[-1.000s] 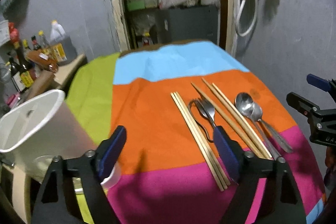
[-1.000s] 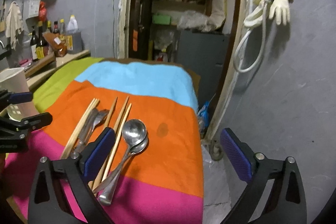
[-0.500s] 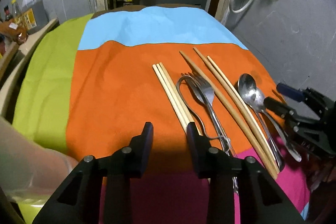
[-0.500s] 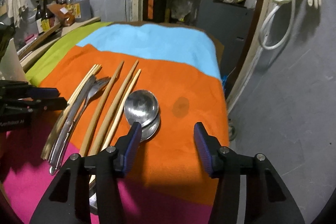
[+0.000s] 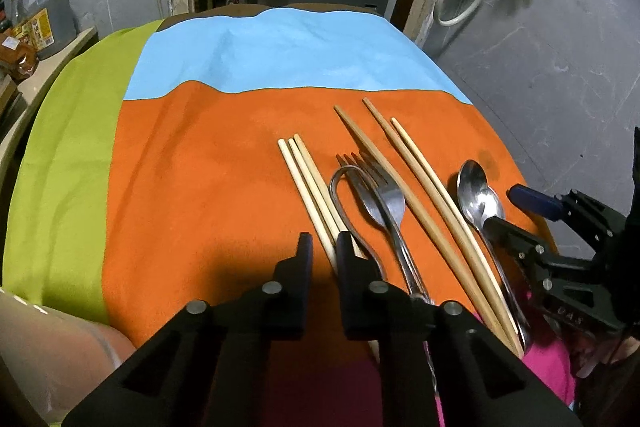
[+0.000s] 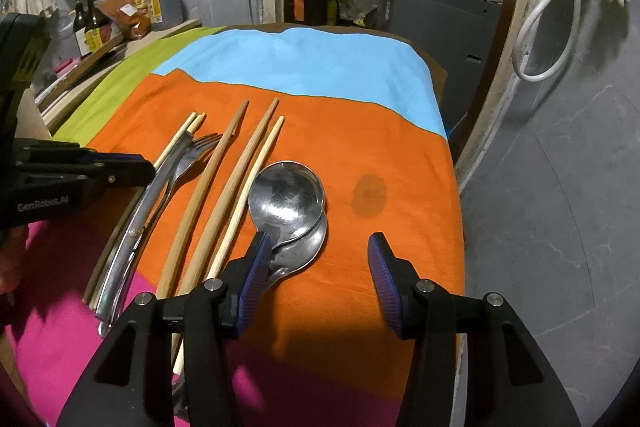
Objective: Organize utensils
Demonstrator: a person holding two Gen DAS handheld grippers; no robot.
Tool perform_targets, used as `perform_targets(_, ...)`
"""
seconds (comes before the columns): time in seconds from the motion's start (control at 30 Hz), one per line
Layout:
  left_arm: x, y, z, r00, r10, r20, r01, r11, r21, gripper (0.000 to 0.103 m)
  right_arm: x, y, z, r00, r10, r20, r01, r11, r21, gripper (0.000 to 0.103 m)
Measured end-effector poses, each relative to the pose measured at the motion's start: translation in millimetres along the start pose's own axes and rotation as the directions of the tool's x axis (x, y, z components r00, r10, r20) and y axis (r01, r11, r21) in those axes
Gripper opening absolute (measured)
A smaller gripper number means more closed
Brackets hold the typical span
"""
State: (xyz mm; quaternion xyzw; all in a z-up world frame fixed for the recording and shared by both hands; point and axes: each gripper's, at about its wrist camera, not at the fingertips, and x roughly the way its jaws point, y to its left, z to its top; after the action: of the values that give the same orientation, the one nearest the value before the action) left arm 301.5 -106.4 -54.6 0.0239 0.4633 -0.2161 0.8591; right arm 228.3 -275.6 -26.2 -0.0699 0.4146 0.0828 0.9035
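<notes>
Striped cloth [image 5: 200, 187] in green, blue, orange and pink covers the table, and every utensil lies on its orange and pink bands, so the organizing looks barely begun: nothing seems to have been lifted or put into any holder. At the far left edge of the left wrist view sits a pale rounded thing [image 5: 52, 347], too blurred to name; it may be where the pieces are meant to go, but that is a guess. Next comes the left tongs [image 5: 322, 247], tilted down at the near end of the pale chopsticks [image 5: 308, 183]. Its jaws have just been closing and now stand almost together, with one pale stick running into the narrow gap; whether the pads pinch it yet I cannot tell. Just beside these lie the forks [image 5: 380, 195], overlapping each other with a bent loop of metal around them, then the brown chopsticks [image 5: 416, 195], side by side and roughly parallel, and then the spoons [image 5: 476, 191], one bowl nested on the other. At the right the right tongs [image 6: 316, 251] stands about half apart: its left pad is against the spoons' necks, its right pad over bare cloth, so nothing is clamped. By my reading the first pick-ups are only being set up, and all four groups are left to gather and put away.
</notes>
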Motion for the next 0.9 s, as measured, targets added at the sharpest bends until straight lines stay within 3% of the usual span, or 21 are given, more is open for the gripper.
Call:
perform_targets(0.53,8,-11,-1,0.999,0.050,-0.021,-0.049,0.997,0.052,0.007,13,6,6,0.999,0.005,-0.045,-0.006,0.999,-0.033,0.047)
perform_targets(0.73,3,-12,-7,0.997,0.072,-0.024,-0.071,0.997,0.042,0.006,7,13,0,0.999,0.021,-0.043,-0.024,0.998,-0.066,0.037)
perform_targets(0.9,-3,-15,-16,0.993,0.118,-0.017,-0.116,0.991,0.062,0.005,3,17,-5,0.998,0.036,-0.050,-0.040,0.996,-0.081,0.036)
